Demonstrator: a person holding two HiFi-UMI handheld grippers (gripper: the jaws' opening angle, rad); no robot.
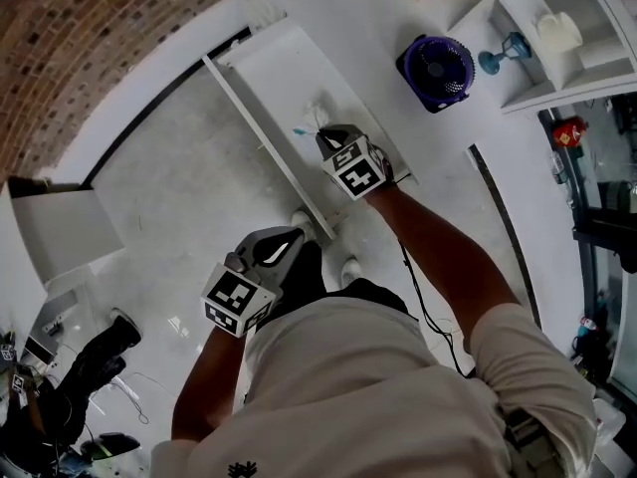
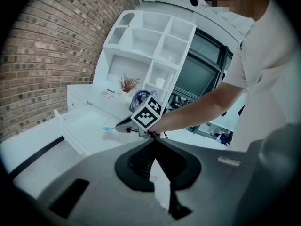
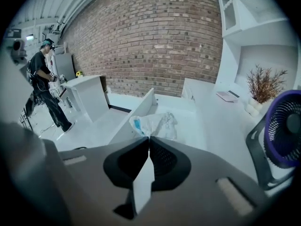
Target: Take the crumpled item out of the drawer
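Observation:
The crumpled item [image 3: 157, 125], a white wrapper with blue print, lies in the open white drawer [image 3: 190, 128]. My right gripper [image 3: 149, 138] is shut, and its tips pinch the wrapper's near edge. In the head view the right gripper [image 1: 328, 137] reaches down into the drawer [image 1: 269, 73], with the crumpled item [image 1: 312, 119] at its tips. The left gripper [image 1: 296, 237] hangs lower, in front of the drawer's front panel, and holds nothing. The left gripper view shows the left gripper [image 2: 153, 142] shut, the right gripper [image 2: 120, 126] beyond it, and the blue of the crumpled item [image 2: 108, 128] in the drawer [image 2: 80, 124].
A purple fan [image 1: 438, 71] stands on the counter right of the drawer, beside a white shelf unit [image 1: 557, 28]. A dried plant [image 3: 263, 86] sits at the counter's back. A person [image 3: 44, 79] stands far left by a white cabinet [image 3: 89, 95]. A cable [image 1: 428, 312] trails on the floor.

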